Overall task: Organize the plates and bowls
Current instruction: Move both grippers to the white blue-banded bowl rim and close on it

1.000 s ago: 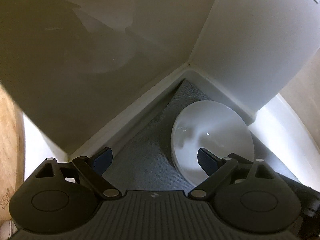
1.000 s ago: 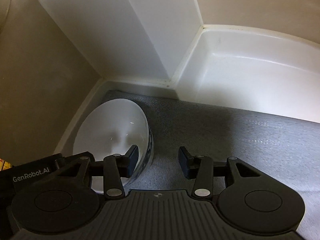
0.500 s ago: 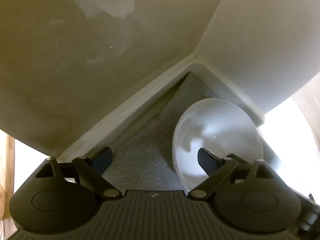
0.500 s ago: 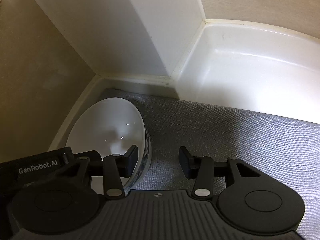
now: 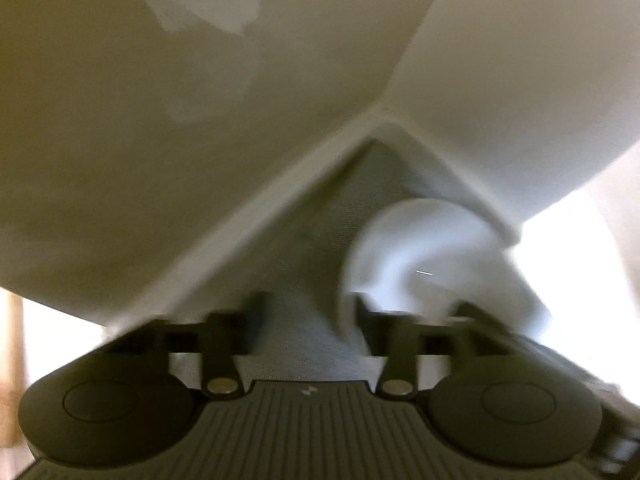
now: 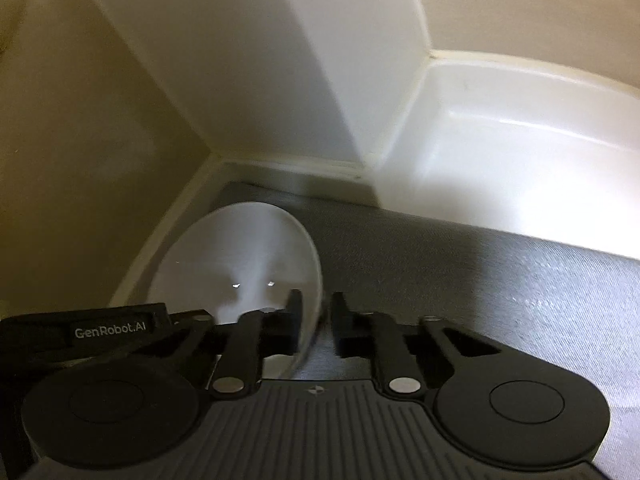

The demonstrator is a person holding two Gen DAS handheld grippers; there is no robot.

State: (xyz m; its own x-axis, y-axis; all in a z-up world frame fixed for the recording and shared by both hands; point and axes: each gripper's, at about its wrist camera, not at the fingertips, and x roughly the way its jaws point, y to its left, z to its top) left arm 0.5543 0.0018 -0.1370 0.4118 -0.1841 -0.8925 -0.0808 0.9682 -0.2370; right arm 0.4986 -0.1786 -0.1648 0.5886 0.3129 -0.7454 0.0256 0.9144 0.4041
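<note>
At lower centre, the right gripper (image 6: 316,316) pinches the bowl (image 6: 240,264) rim, the left gripper (image 5: 310,316) closing on nothing — the bowl not yet put away.

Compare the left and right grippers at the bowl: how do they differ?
Left gripper is closing, with a gap beside the bowl rim; right gripper is shut on the rim. The bowl lies to the right of the left gripper and to the left of the right gripper. The left view is blurred, the right sharper. Both straddle the rim.
</note>
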